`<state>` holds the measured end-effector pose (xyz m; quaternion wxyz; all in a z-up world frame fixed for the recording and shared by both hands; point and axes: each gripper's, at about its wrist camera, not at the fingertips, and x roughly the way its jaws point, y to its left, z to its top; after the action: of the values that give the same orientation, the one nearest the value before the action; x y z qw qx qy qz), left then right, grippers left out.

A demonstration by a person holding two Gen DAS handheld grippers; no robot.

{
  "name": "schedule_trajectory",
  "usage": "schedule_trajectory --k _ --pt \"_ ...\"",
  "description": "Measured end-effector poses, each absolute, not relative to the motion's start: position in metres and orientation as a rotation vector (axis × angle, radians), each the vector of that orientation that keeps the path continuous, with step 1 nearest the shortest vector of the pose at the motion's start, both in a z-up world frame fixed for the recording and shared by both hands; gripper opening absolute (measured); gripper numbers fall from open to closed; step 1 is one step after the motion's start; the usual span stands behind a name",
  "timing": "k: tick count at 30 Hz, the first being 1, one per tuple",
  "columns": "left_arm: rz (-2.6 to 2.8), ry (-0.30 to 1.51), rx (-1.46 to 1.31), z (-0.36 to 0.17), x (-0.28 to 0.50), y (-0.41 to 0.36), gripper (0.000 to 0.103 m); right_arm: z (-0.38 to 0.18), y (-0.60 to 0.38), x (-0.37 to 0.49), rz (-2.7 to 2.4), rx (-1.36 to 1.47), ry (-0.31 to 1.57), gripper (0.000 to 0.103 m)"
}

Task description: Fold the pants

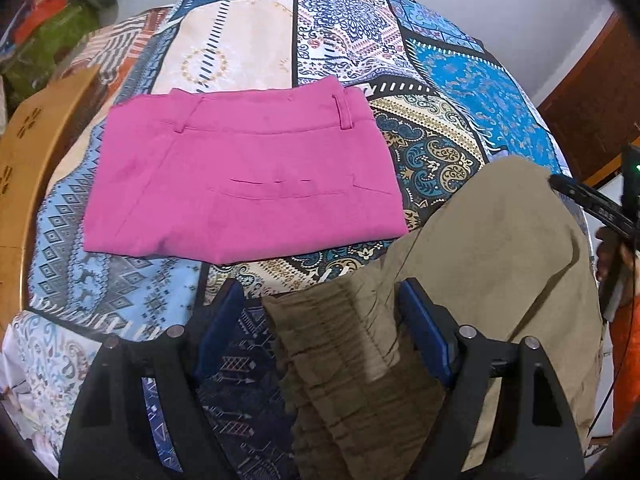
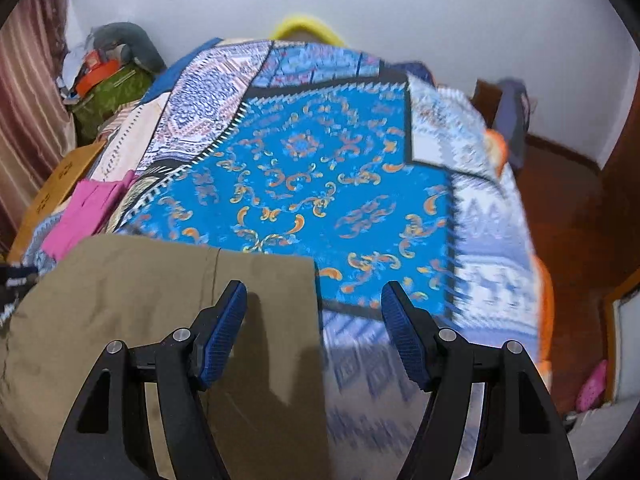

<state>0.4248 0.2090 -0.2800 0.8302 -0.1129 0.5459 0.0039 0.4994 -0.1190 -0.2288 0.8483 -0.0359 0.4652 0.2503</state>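
Observation:
Olive-khaki pants (image 1: 492, 248) lie on the patterned bedspread (image 1: 256, 52). Their gathered elastic waistband (image 1: 344, 344) lies between the fingers of my left gripper (image 1: 320, 300), which is open and not closed on it. In the right wrist view the pants (image 2: 160, 288) spread at lower left, with a straight cloth edge on the right. My right gripper (image 2: 314, 300) is open, its left finger (image 2: 224, 320) over the cloth and its right finger over the bedspread (image 2: 320, 168).
Folded pink pants (image 1: 240, 176) lie flat on the bed beyond my left gripper, also at the left edge in the right wrist view (image 2: 88, 208). A wooden bed frame (image 1: 32, 152) runs along the left. A cluttered corner (image 2: 108, 76) and red floor (image 2: 568, 208) flank the bed.

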Motion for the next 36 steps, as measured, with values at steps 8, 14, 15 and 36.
schedule_trajectory --k 8,14,15,36 --pt "0.001 1.158 -0.261 -0.281 0.422 0.206 0.062 -0.235 -0.098 0.492 0.562 -0.115 0.971 0.018" --pt "0.054 1.114 -0.138 -0.266 0.418 0.195 0.054 -0.221 -0.116 0.489 0.515 -0.069 0.904 0.003" --pt "0.058 1.105 -0.122 -0.263 0.419 0.194 0.053 -0.217 -0.116 0.488 0.512 -0.074 0.89 0.003" --pt "0.05 0.865 -0.084 -0.135 0.352 0.176 0.05 -0.089 -0.166 0.401 0.535 0.035 0.653 0.002"
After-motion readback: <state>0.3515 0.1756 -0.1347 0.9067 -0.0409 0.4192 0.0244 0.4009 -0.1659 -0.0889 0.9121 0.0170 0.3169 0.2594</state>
